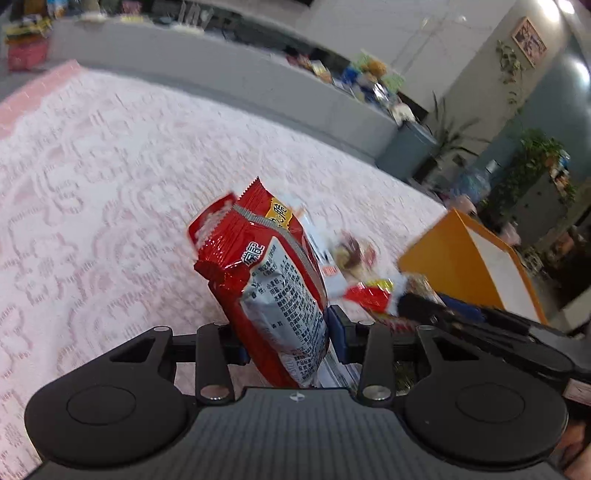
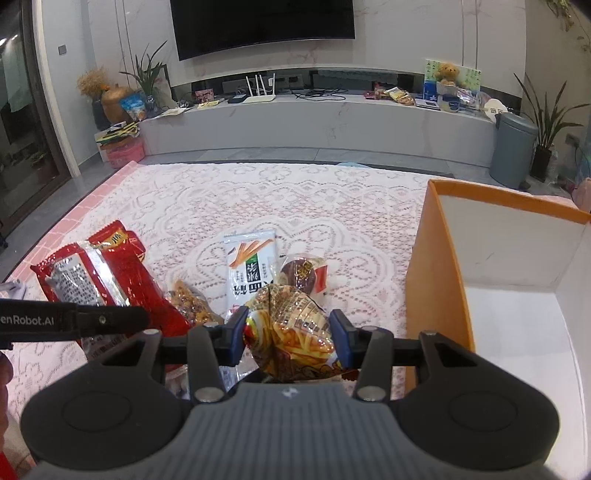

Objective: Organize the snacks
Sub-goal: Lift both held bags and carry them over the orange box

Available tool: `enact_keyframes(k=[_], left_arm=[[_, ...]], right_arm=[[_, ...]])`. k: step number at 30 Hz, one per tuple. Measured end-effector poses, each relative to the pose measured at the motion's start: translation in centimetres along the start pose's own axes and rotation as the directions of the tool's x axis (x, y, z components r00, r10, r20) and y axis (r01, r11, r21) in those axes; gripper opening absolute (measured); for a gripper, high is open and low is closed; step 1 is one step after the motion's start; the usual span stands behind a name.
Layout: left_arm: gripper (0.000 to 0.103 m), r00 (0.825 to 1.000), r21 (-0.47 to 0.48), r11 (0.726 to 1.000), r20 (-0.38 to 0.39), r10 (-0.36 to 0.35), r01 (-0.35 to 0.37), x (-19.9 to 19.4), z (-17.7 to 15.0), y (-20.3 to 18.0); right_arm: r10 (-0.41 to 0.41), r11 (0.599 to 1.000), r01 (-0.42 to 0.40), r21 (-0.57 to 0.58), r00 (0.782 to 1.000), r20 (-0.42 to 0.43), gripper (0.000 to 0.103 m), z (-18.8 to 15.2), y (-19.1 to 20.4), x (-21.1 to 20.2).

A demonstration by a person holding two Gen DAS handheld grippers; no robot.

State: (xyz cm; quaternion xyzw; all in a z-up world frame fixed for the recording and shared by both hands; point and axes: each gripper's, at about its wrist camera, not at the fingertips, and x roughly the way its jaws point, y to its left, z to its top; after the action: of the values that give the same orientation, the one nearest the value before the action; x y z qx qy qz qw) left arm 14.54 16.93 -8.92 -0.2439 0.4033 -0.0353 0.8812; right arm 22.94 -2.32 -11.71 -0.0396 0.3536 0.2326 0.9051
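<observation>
Wall-mounted television (image 2: 264, 26) above a long white console (image 2: 317, 122); potted plants (image 2: 550, 118) and grey bin (image 2: 511, 147) at its right end.

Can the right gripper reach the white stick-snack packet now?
Probably not: the right gripper is shut on a noodle packet, though the white packet lies uncovered just ahead.
</observation>
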Motion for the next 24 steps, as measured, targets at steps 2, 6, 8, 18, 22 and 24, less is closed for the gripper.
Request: enact_keyframes(k=[2, 6, 8, 18, 22, 24], left_arm=[[0.044, 1.0, -0.024, 1.0, -0.009, -0.016, 0.016, -0.1, -0.2, 0.4], [0.047, 0.999, -0.043, 0.998, 0.009, 0.038, -0.037, -0.6, -0.5, 0.8], [0.048, 0.997, -0.054, 0.997, 0.03, 0.064, -0.062, -1.0, -0.4, 1.1], [0.042, 0.991, -0.085, 0.992, 0.093, 0.1, -0.092, -2.8, -2.1, 1.4], [0.039, 0.987, -0.027, 0.997, 0.14, 0.073, -0.07, -3.8, -2.3, -0.2], [0.038, 0.987, 0.007, 0.997, 0.144, 0.07, -0.072, -4.1, -2.3, -1.0]], right_arm=[[-0.002, 1.0, 0.002, -0.004, 1.0, 0.002, 0.046, -0.1, 0.1, -0.1], [0.004, 1.0, -0.004, 0.003, 1.0, 0.004, 0.046, -0.3, 0.0, -0.3], [0.003, 1.0, -0.003, 0.001, 1.0, 0.007, 0.046, -0.3, 0.0, -0.5], [-0.007, 1.0, 0.007, -0.005, 1.0, 0.016, 0.046, -0.6, 0.3, -1.2], [-0.003, 1.0, 0.003, -0.011, 1.0, 0.02, 0.046, -0.7, 0.5, -1.8], [-0.002, 1.0, 0.003, -0.016, 1.0, 0.029, 0.045, -0.6, 0.6, -2.4]])
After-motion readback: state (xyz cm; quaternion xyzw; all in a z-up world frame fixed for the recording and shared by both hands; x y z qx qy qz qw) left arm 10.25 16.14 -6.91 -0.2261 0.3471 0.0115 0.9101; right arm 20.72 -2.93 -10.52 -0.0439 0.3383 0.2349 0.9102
